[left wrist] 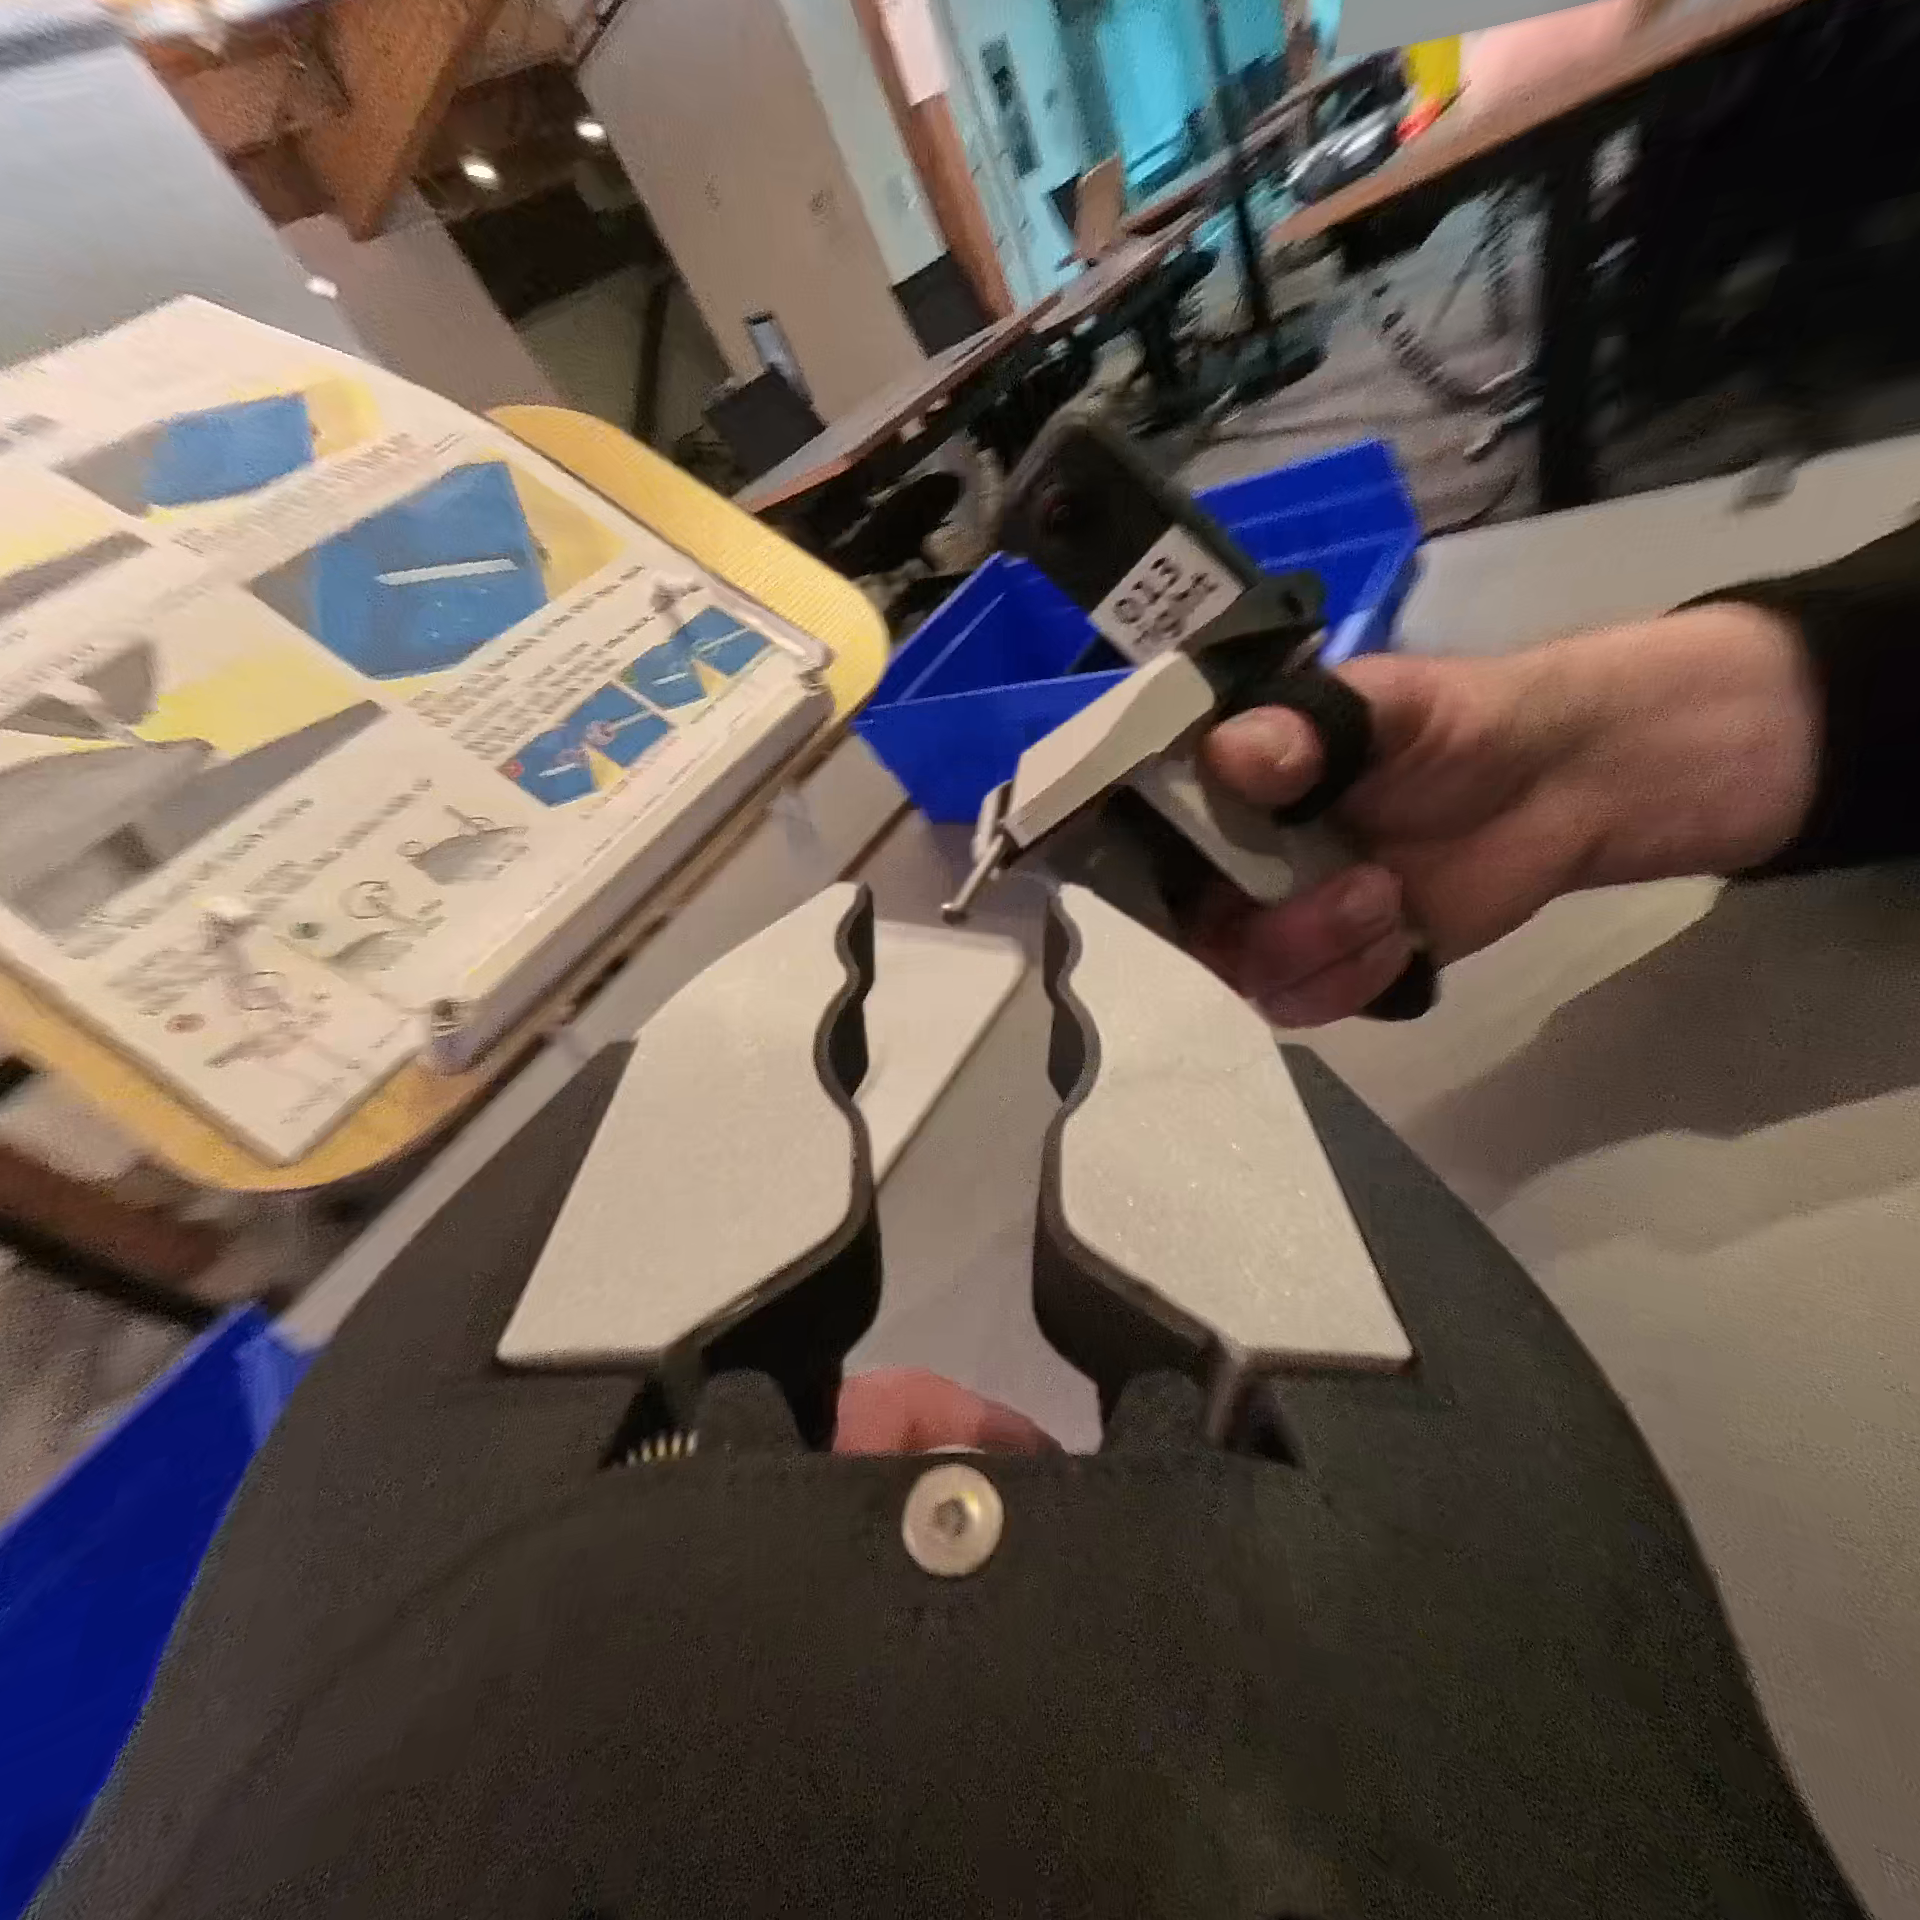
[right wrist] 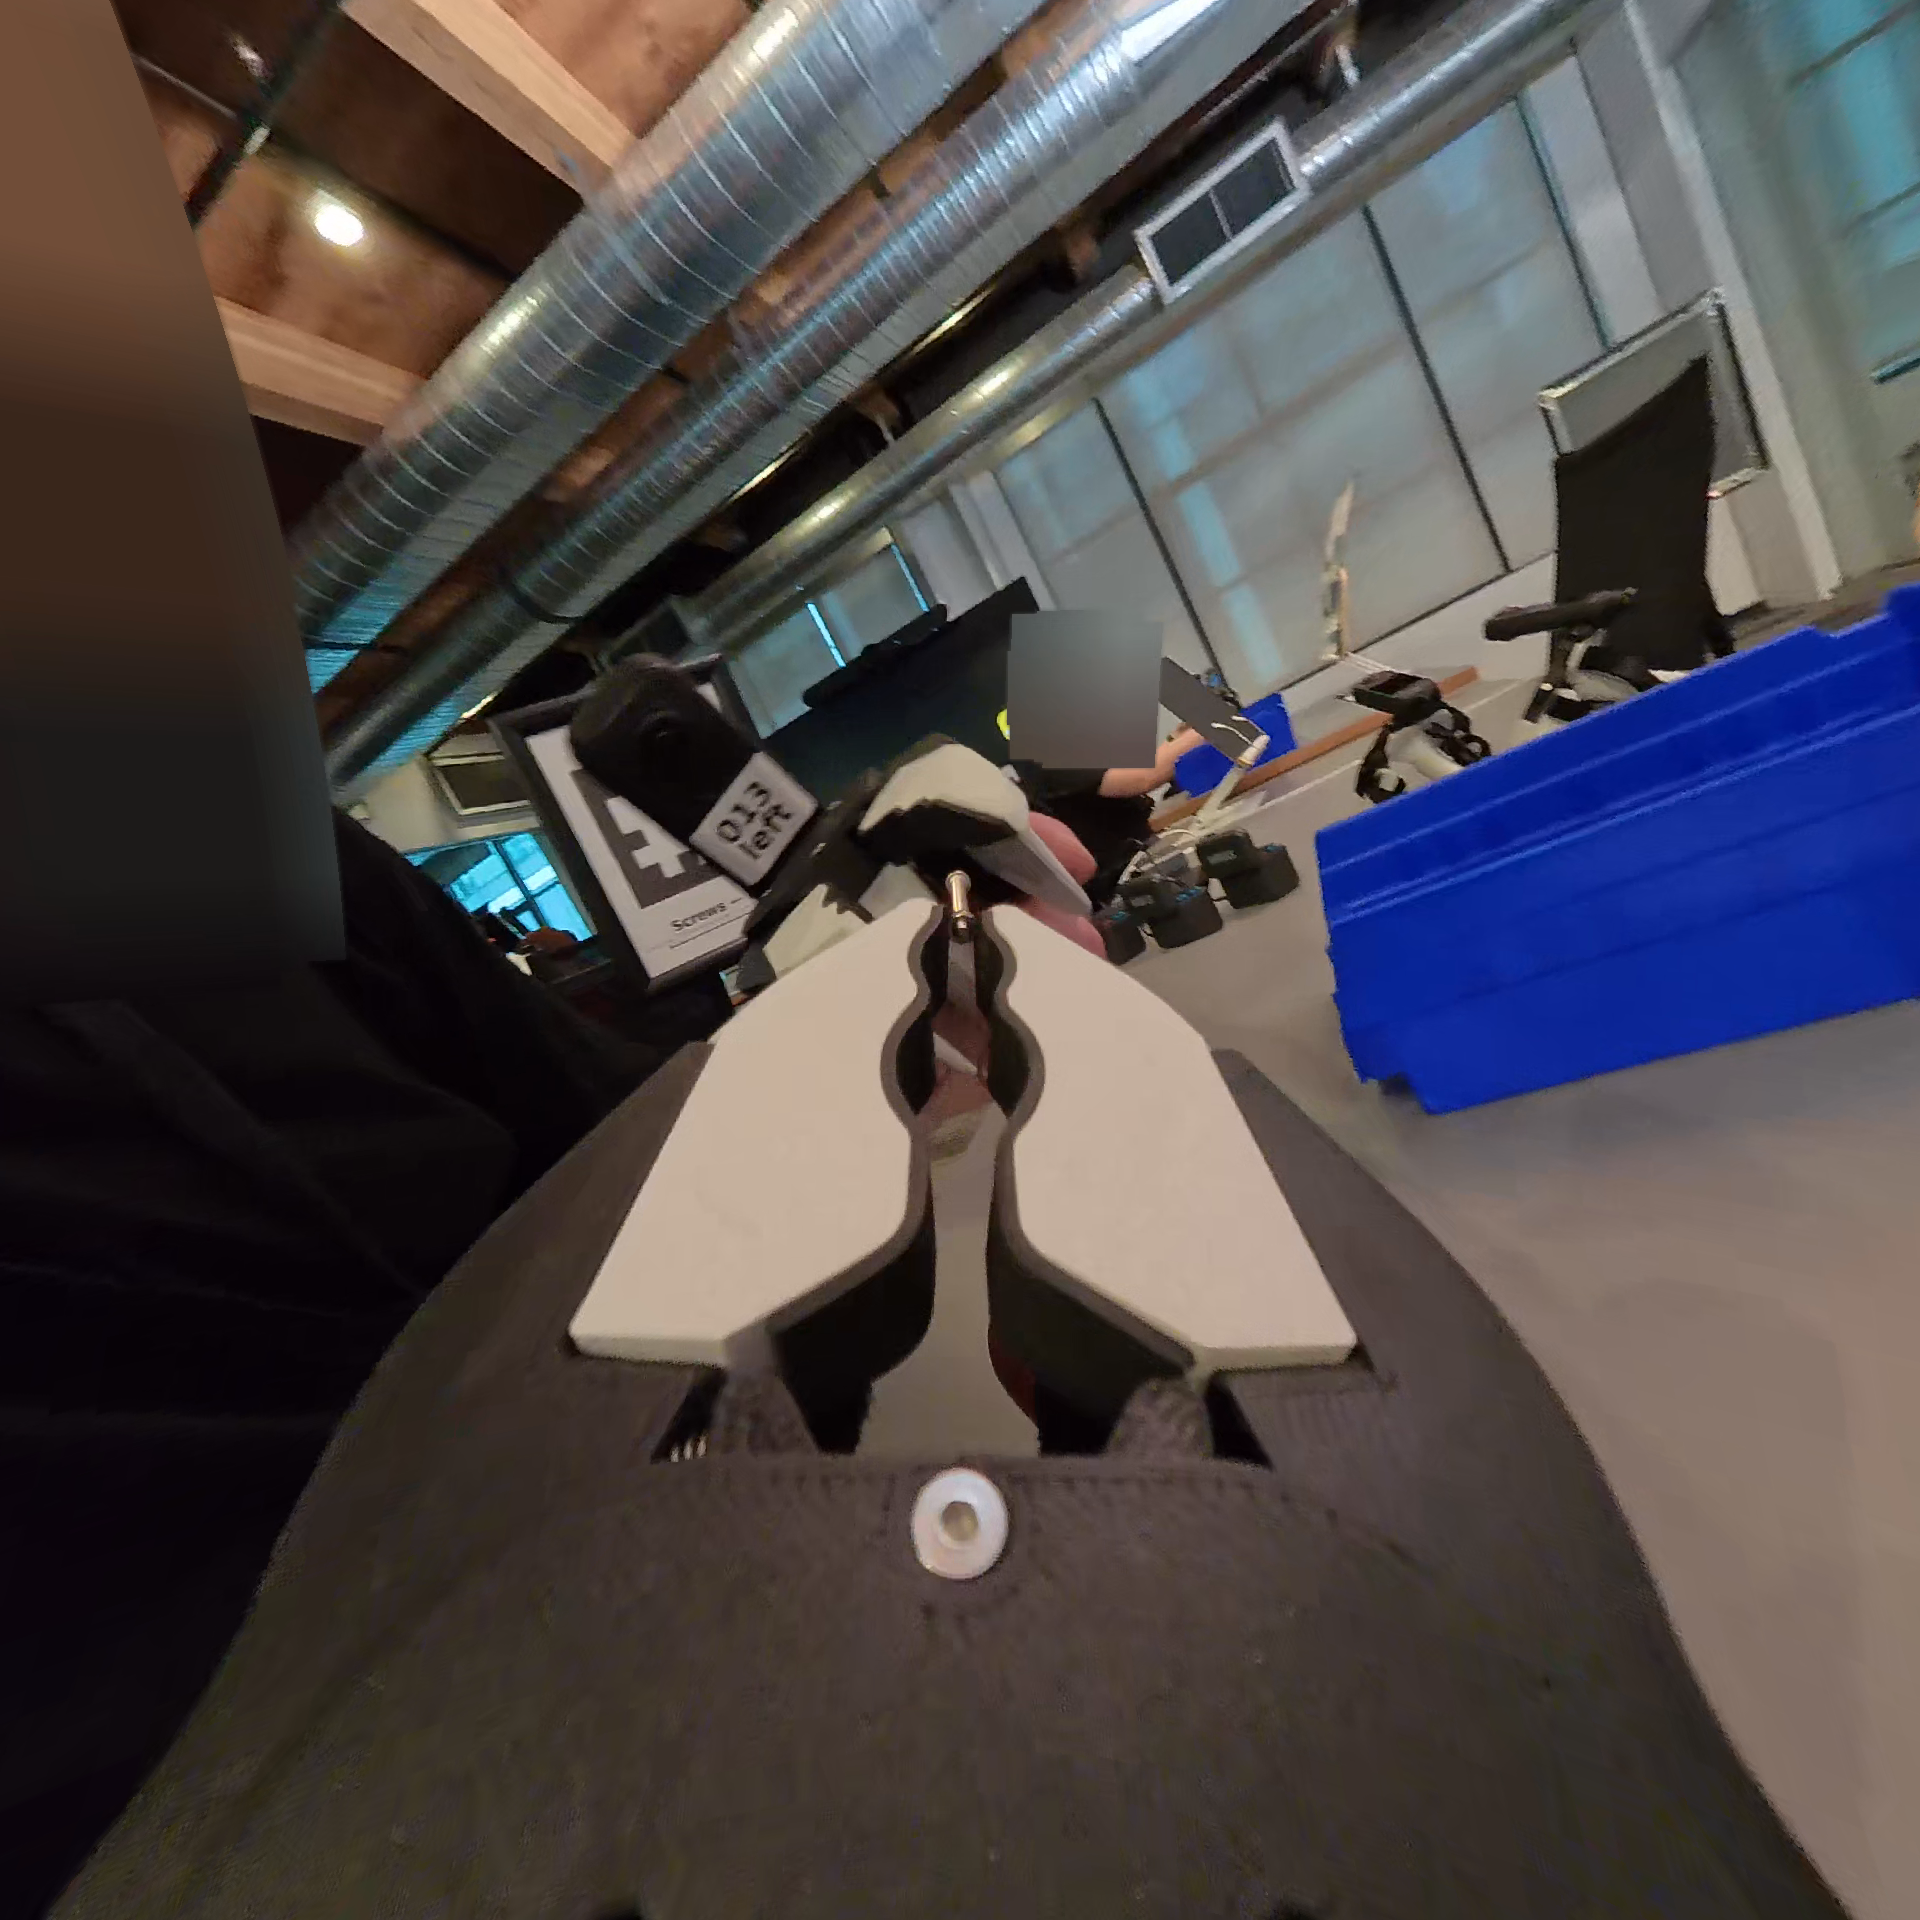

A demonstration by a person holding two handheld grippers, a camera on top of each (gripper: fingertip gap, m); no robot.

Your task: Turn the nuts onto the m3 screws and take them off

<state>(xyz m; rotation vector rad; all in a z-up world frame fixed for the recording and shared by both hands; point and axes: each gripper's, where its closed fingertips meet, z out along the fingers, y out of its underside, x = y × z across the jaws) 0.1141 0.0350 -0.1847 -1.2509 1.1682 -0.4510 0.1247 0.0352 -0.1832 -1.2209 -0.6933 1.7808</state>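
Metal screw (right wrist: 957, 906) pinched at right tool (right wrist: 961, 935) tips

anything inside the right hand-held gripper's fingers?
Yes: the right hand-held gripper is pinching a small metal screw at its tips, the end poking out. The clamped part is hidden; a nut can't be made out.

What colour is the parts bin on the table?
Blue bin; clearest in the right wrist view.

Grey table (left wrist: 1714, 1299) bears a blue bin (left wrist: 1039, 665) and white sheet (left wrist: 935, 1029).
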